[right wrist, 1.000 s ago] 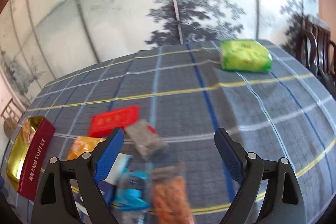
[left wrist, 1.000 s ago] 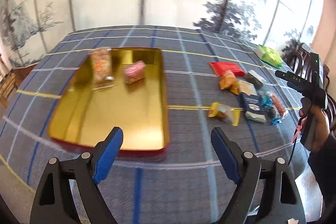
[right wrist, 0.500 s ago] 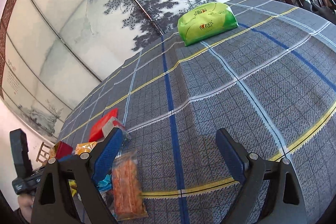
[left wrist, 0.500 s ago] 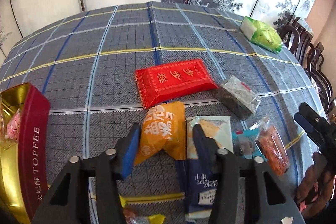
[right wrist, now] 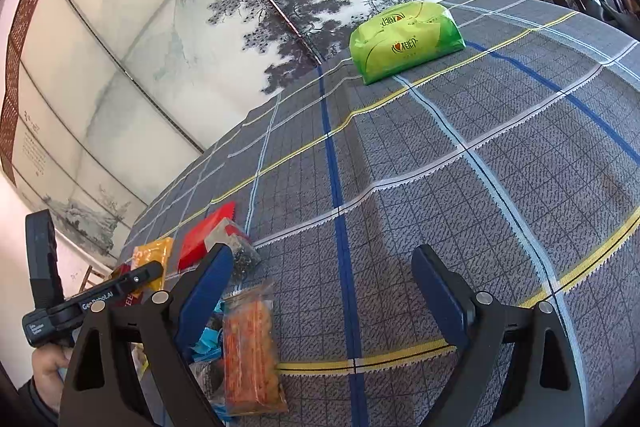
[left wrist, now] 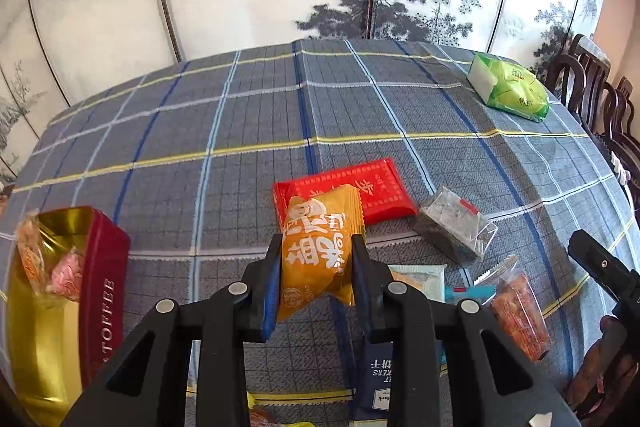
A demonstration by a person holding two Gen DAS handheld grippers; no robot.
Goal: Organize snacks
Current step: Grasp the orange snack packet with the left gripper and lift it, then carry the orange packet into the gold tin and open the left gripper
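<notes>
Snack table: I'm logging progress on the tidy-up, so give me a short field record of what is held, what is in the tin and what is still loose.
left gripper: jaws shut on orange snack packet
right gripper: jaws open, nothing between them
toffee tin: holds two wrapped snacks, one pink
loose on tablecloth: red packet, dark clear bag, orange clear bag, navy cracker pack
set apart: green pack, far right

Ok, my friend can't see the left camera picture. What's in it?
The left gripper is shut on an orange snack packet above a checked tablecloth. A gold toffee tin with two snacks sits at the left; more snacks lie at the right.
</notes>
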